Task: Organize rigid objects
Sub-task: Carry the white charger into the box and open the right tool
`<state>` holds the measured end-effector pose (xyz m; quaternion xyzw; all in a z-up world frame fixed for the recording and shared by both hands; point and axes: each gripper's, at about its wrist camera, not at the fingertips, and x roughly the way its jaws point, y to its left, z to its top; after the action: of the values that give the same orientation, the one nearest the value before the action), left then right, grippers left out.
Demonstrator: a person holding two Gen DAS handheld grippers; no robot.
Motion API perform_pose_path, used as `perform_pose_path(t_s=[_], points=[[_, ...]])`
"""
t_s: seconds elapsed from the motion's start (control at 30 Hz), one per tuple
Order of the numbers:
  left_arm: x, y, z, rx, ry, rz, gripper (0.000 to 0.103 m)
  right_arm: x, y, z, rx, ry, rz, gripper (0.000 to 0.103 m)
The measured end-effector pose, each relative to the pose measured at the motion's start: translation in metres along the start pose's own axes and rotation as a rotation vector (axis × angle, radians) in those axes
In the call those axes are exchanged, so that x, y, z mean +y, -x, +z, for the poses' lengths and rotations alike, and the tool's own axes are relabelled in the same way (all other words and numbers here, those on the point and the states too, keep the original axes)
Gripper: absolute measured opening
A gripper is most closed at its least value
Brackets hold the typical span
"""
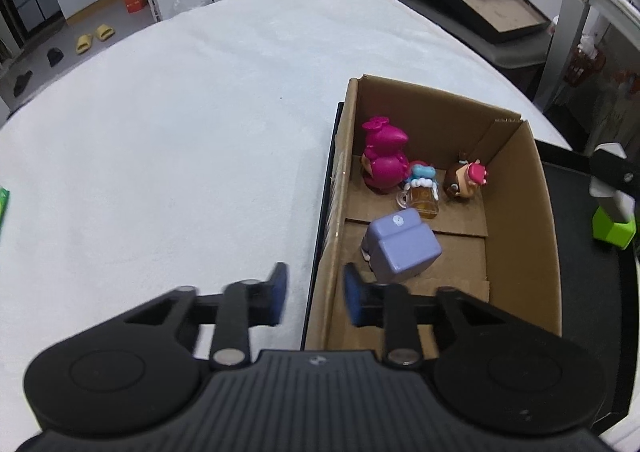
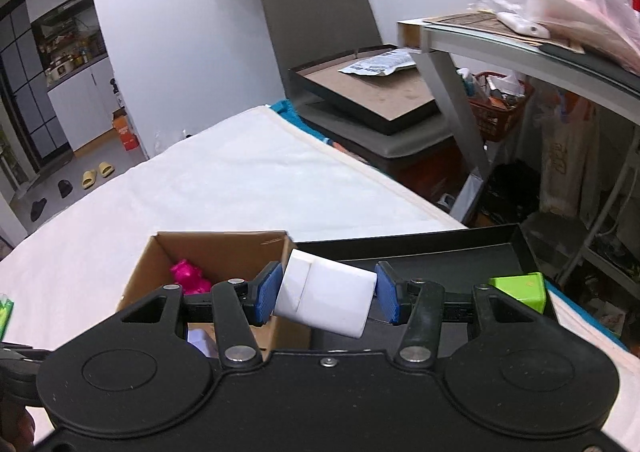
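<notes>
The white cylinder [image 2: 326, 298] sits tilted between the blue pads [image 2: 269, 292] of our right gripper [image 2: 327, 298], pinched at its two ends and held in the air above the near corner of the cardboard box [image 2: 224, 248] and the black tray [image 2: 440, 256] beside it. Because it hangs at a slant, we judge the hold to be shallow: a quick swing or a bump on the box wall could twist the cylinder out of the pads and let it roll off across the white surface [image 2: 240, 180].

Our left gripper [image 1: 316, 294] straddles the near left wall of the cardboard box, one finger outside and one inside; its pads stand a little apart and pinch nothing. Its inner finger is just beside the purple block [image 1: 402, 246], which leans on the box floor. If we nudge that hand forward, we may tip the block into the small beer mug [image 1: 420, 200] and the figures behind it, the magenta figure [image 1: 384, 160] and the brown-haired figure [image 1: 464, 180]. A sideways pull could also catch the wall and drag the whole box.

The box is already crowded at its far end, so dropping the cylinder from height risks knocking those toys over. The green block [image 2: 520, 290] in the tray lies near our right finger, and a careless sweep there could shove it.
</notes>
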<state>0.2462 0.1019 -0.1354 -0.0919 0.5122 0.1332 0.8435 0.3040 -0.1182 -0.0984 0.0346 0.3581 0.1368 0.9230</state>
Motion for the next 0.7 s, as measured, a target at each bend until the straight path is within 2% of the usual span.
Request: perform_pose_path(t_s=[0.2, 0.7], points=[[0.004, -0.005, -0.001, 0.015, 0.017, -0.064, 0.011, 0.019, -0.004, 0.000, -0.017, 0.037, 0.016, 0.050], [0.013, -0.008, -0.001, 0.034, 0.042, -0.111, 0.011, 0.056, -0.021, -0.003, 0.008, 0.117, 0.037, 0.050]])
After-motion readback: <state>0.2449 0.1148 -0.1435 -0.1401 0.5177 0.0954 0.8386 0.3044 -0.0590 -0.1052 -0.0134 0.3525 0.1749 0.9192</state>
